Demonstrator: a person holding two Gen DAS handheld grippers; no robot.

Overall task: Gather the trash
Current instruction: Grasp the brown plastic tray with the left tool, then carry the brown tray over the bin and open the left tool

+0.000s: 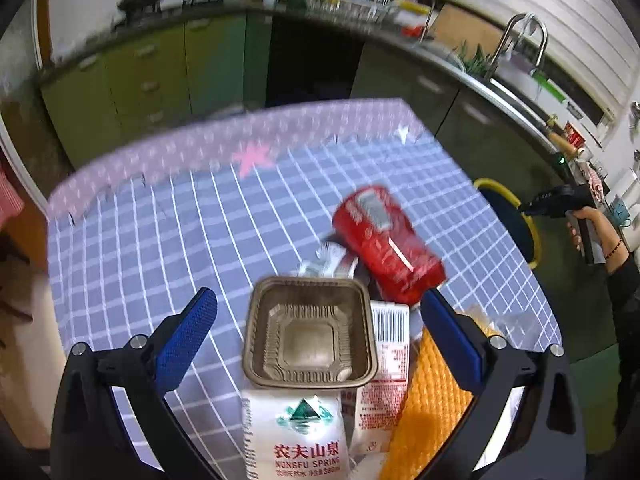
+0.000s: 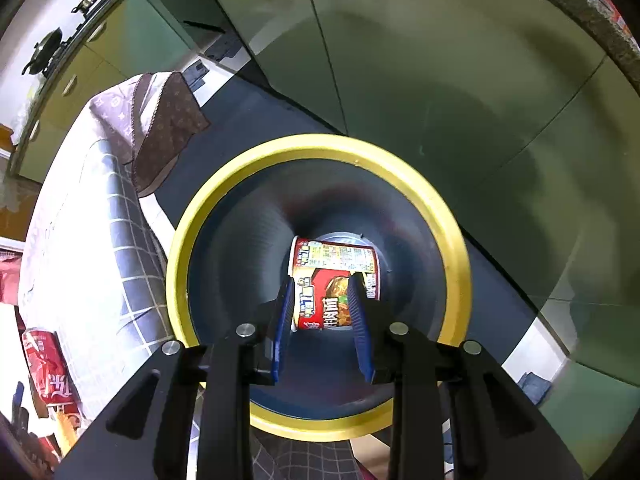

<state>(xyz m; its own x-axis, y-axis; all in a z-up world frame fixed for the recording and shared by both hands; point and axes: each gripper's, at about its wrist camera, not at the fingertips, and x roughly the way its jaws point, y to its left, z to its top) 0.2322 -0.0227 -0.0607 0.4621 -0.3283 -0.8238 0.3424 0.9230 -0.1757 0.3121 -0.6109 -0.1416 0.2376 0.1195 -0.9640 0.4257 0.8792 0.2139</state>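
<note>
At the bottom of the bin (image 2: 452,236), a noodle cup (image 2: 334,276) lies on its side. Our right gripper (image 2: 320,300) points down into the bin above it. Its blue fingers (image 2: 282,328) stand a little apart, and the cup shows in the gap, far below them. They hold nothing. The bin is dark inside with a yellow rim, and it stands just beside the table (image 2: 100,208).

On the table, more trash sits in a pile: a brown tray (image 1: 310,332), a red can (image 1: 386,244), a water bottle label (image 1: 300,432), a white wrapper (image 1: 386,364) and an orange net (image 1: 430,400). Our left gripper (image 1: 320,312) is wide open around the tray, not touching it. The table has a blue checked cloth (image 1: 160,240).
</note>
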